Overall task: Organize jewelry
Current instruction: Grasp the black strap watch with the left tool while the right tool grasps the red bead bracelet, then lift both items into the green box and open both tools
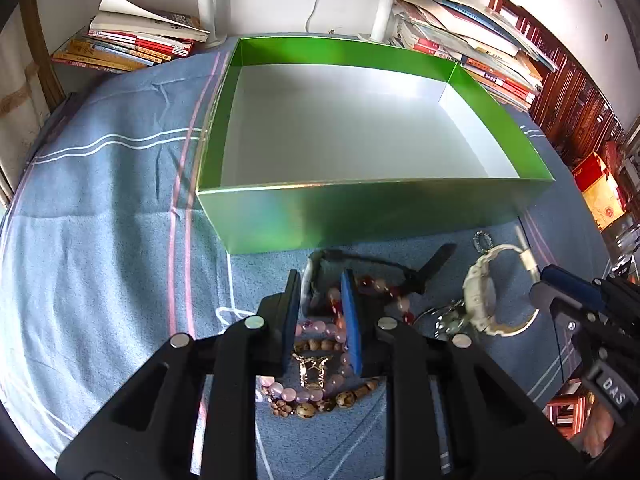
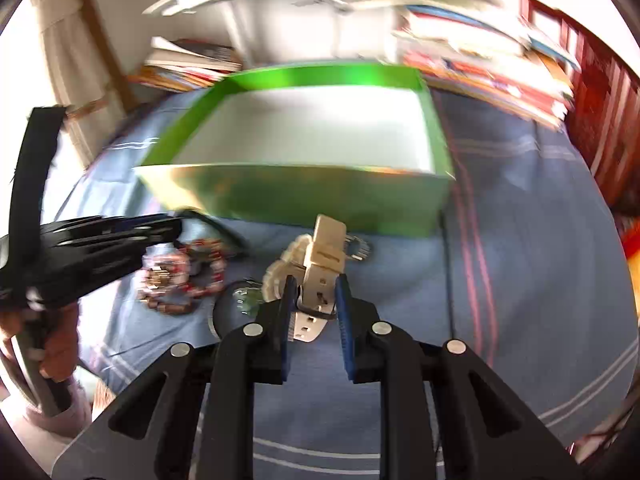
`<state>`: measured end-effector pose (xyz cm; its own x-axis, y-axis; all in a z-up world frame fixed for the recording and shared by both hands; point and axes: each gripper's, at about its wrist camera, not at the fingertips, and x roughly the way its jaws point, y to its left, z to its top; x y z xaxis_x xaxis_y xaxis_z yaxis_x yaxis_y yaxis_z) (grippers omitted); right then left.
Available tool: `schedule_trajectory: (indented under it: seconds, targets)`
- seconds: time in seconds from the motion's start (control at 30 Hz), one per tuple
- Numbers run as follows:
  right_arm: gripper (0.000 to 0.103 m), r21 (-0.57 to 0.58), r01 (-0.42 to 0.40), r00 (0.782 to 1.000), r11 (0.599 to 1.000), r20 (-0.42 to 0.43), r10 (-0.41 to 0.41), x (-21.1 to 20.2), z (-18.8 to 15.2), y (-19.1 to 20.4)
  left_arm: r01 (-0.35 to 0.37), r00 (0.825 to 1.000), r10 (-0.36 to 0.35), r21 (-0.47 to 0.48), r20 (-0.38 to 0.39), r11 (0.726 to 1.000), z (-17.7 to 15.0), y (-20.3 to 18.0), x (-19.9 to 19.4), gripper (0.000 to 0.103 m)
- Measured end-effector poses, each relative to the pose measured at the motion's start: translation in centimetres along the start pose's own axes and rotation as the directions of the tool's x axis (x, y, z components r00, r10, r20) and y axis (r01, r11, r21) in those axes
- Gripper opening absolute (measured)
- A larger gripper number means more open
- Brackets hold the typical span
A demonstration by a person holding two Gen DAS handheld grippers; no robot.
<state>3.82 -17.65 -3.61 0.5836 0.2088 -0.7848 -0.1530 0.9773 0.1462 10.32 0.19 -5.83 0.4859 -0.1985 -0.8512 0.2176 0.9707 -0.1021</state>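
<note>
Before the green box, your left tongs gape over beaded bracelets; your right tongs stand open around a white watch.

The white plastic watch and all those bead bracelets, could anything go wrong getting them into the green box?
1. The white plastic watch sits between the right gripper's blue pads without a clear squeeze, so it might slip out.
2. The pink and brown bead bracelets lie tangled under the left gripper, so one grab may drag several along.
3. The shiny green cardboard box has a tall near wall; a low carry could bump it.
</note>
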Motion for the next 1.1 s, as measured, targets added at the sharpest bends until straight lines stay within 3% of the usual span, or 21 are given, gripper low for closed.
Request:
schedule_trajectory:
  seconds: [0.1, 0.13, 0.27, 0.43, 0.53, 0.7, 0.77, 0.87, 0.97, 1.1]
  targets:
    - [0.037, 0.076, 0.081, 0.995, 0.994, 0.053, -0.085, -0.4, 0.8, -1.3, 0.001, 1.000, 0.000, -0.013, 0.009, 1.000, -0.2, 0.4, -0.3, 0.026]
    - [0.044, 0.106, 0.074, 0.995, 0.992, 0.059, -0.081, -0.6, 0.9, -1.8, -0.002, 1.000, 0.003, -0.020, 0.015, 1.000, -0.2, 0.8, -0.5, 0.028]
    - [0.044, 0.106, 0.001, 0.998, 0.994, 0.059, -0.008, -0.5, 1.0, -1.1, -0.040, 0.999, 0.041, -0.062, 0.017, 0.997, -0.4, 2.5, -0.7, 0.032]
    - [0.044, -0.047, -0.059, 0.996, 0.997, 0.070, 0.062, -0.1, 0.7, 3.1, -0.084, 0.996, 0.084, -0.093, -0.007, 0.992, -1.2, 4.0, -0.5, 0.037]
    - [0.044, -0.131, -0.089, 0.996, 0.987, -0.004, 0.089, 2.1, 0.8, 5.6, -0.092, 0.996, 0.091, -0.092, -0.010, 0.992, -1.5, 4.3, -0.5, 0.037]
    - [0.032, -0.098, -0.080, 0.988, 0.992, -0.136, 0.066, 6.6, 1.1, 6.2, -0.110, 0.994, 0.112, -0.077, 0.017, 0.991, -1.7, 4.4, -1.1, 0.043]
    - [0.018, -0.077, -0.082, 0.985, 0.994, -0.157, 0.069, 7.4, 1.1, 6.1, -0.115, 0.993, 0.118, -0.069, 0.028, 0.991, -1.6, 4.3, -1.2, 0.047]
    - [0.008, -0.069, -0.092, 0.987, 0.993, -0.141, 0.081, 7.5, 1.2, 5.9, -0.111, 0.993, 0.113, -0.061, 0.024, 0.992, -1.4, 4.1, -0.9, 0.048]
    - [0.008, -0.077, -0.093, 0.989, 0.993, -0.124, 0.083, 6.3, 1.2, 5.6, -0.108, 0.994, 0.109, -0.058, 0.016, 0.992, -1.3, 3.9, -0.5, 0.048]
    - [0.008, -0.054, -0.086, 0.996, 0.995, -0.039, 0.084, 2.8, 1.5, 4.0, -0.095, 0.995, 0.096, -0.039, 0.023, 0.995, -1.0, 3.2, -0.4, 0.054]
